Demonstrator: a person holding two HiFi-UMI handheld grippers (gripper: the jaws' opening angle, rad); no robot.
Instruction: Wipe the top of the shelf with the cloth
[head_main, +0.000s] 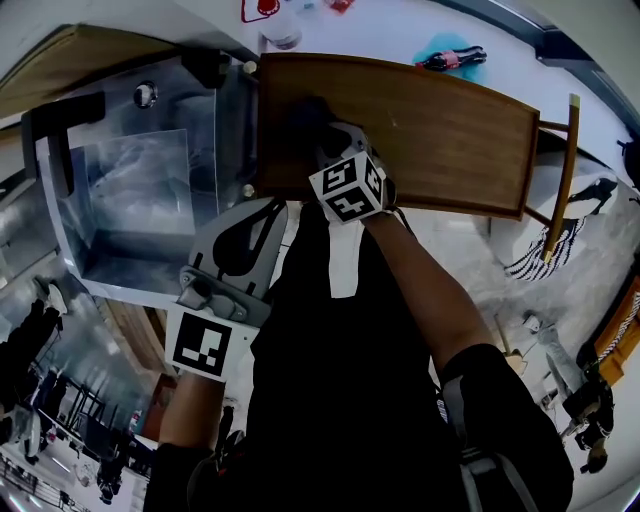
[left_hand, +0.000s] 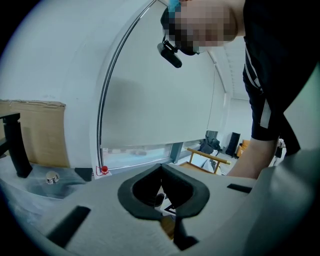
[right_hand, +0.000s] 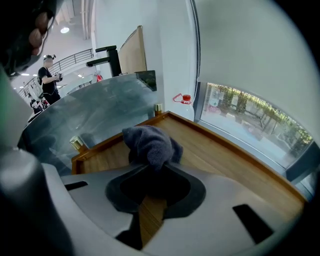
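Observation:
The shelf top is a brown wooden board with a raised rim, also seen in the right gripper view as a wooden board. A dark grey cloth lies bunched on its left part. My right gripper is shut on the cloth and presses it onto the wood near the left rim; its jaws meet on the fabric. My left gripper hangs back near my body, off the shelf, shut with nothing in it. In its own view the left gripper points up at a white wall.
A glossy, film-covered glass panel with brass fittings adjoins the shelf's left side, beside a black stand. A wooden chair stands at the right. A bottle on a blue thing lies beyond the shelf. A window runs along the far side.

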